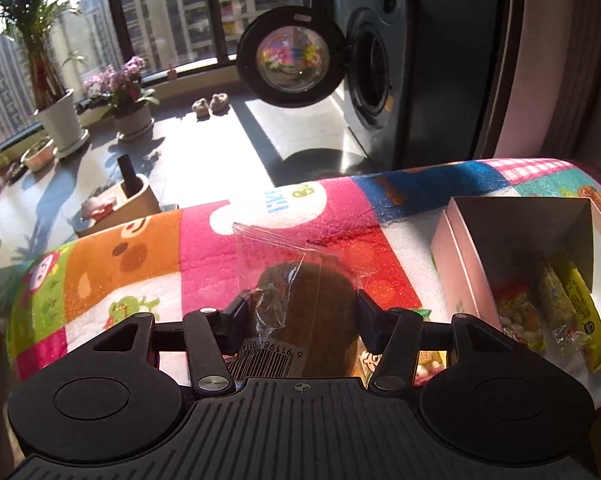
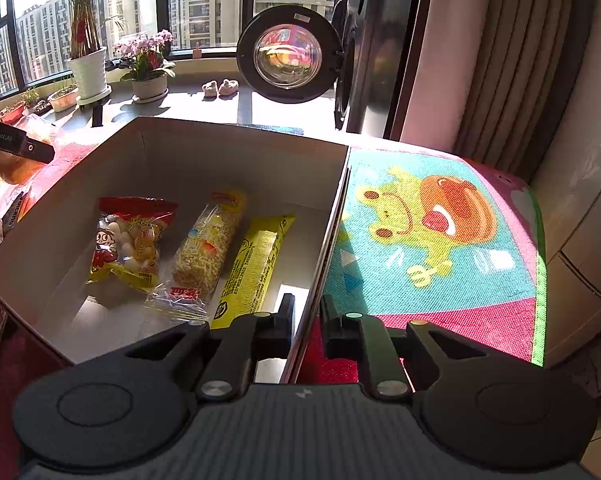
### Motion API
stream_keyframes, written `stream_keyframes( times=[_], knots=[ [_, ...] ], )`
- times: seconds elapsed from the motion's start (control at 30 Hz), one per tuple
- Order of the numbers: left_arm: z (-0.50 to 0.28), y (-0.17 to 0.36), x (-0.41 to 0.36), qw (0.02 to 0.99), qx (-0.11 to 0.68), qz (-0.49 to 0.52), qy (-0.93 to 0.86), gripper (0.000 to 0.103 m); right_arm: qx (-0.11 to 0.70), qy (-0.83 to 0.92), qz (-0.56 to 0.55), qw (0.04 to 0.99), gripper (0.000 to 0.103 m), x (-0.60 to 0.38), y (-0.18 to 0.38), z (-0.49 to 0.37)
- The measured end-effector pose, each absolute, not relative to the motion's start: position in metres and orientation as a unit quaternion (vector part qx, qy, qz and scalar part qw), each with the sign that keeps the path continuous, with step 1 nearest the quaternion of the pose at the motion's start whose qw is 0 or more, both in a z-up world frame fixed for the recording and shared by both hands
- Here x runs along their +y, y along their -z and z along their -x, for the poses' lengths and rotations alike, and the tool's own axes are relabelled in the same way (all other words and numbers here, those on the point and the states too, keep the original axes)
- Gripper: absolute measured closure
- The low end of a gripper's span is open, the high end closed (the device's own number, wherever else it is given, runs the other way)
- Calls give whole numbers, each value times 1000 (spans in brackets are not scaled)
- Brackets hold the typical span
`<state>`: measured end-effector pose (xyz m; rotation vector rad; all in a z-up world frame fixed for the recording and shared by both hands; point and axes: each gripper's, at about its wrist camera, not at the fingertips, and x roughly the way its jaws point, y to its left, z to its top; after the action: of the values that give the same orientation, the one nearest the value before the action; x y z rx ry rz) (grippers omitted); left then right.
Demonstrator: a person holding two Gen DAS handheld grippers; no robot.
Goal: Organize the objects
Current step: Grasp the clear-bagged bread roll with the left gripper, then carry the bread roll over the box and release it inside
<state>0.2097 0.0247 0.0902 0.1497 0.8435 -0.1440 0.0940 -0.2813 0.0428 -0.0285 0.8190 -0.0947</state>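
Left wrist view shows our left hand-held gripper (image 1: 300, 312) pinching a round brown bun in a clear plastic bag (image 1: 304, 300), its pads pressed to both sides of the bun. We hold it above the colourful cartoon cloth (image 1: 140, 256) that covers the table, to the left of the white cardboard box (image 1: 460, 256).

Right wrist view shows our right hand-held gripper (image 2: 305, 320) pressed together on the right wall of that box (image 2: 332, 216), one finger inside and one outside, steadying it.

Three snacks already lie in the box: a red-and-yellow packet of puffed snacks (image 2: 128, 240) nearest its left wall, a clear-wrapped noodle-like bar (image 2: 208, 248) in the middle, and a yellow wrapped bar (image 2: 252, 268) nearest the held wall.

We judge the sorting well along but unfinished: the bun is not yet in the box, and more packets lie blurred beyond the box's left wall.
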Motion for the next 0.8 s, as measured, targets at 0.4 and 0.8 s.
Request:
stream_keyframes(
  times=[0.4,0.8],
  knots=[
    [-166,-133,-58,903,392,-62,162,44,406,45,5,913,91,-281,-46,-96],
    [-181,-113,-109,873,452,1,183,44,400,48,-7,915,95,-295,-47,-96]
  ],
)
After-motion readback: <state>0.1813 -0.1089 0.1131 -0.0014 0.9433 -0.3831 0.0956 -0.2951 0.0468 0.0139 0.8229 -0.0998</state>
